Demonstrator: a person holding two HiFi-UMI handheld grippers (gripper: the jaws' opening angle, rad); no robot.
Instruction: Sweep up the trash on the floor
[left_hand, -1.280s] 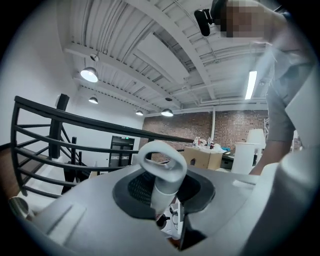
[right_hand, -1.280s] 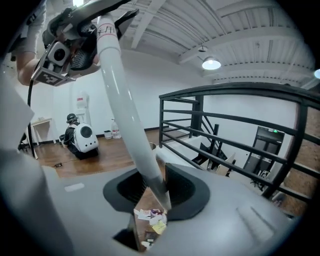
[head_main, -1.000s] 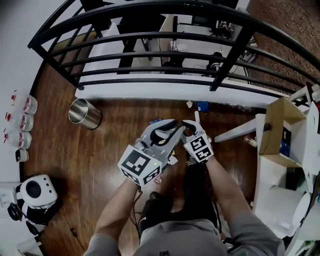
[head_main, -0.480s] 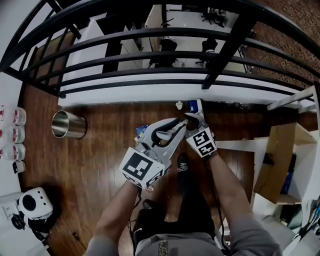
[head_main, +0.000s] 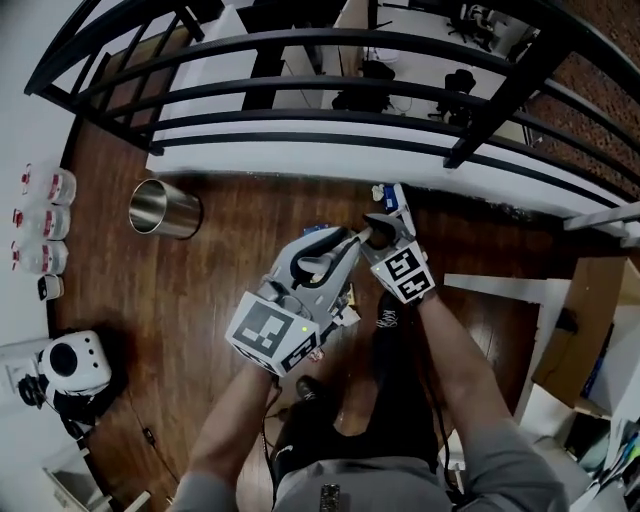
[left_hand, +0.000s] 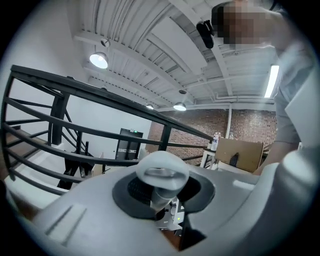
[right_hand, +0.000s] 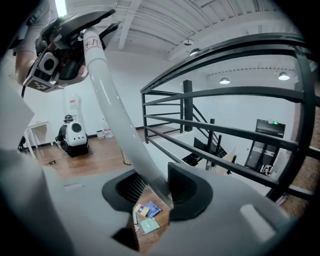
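No word, number or brand can be read anywhere. The left marker cube (head_main: 272, 336) and the right marker cube (head_main: 404, 276) bear only black-and-white square patterns, without letters. The bottles (head_main: 48, 216) along the floor's left edge have red labels, their print too small to read. A green lit sign (right_hand: 274, 122) over a dark door is illegible. The packets (right_hand: 145, 210) on the floor show blurred colours, and a dark scrawl near the top of the white pole (right_hand: 107, 95) cannot be made out
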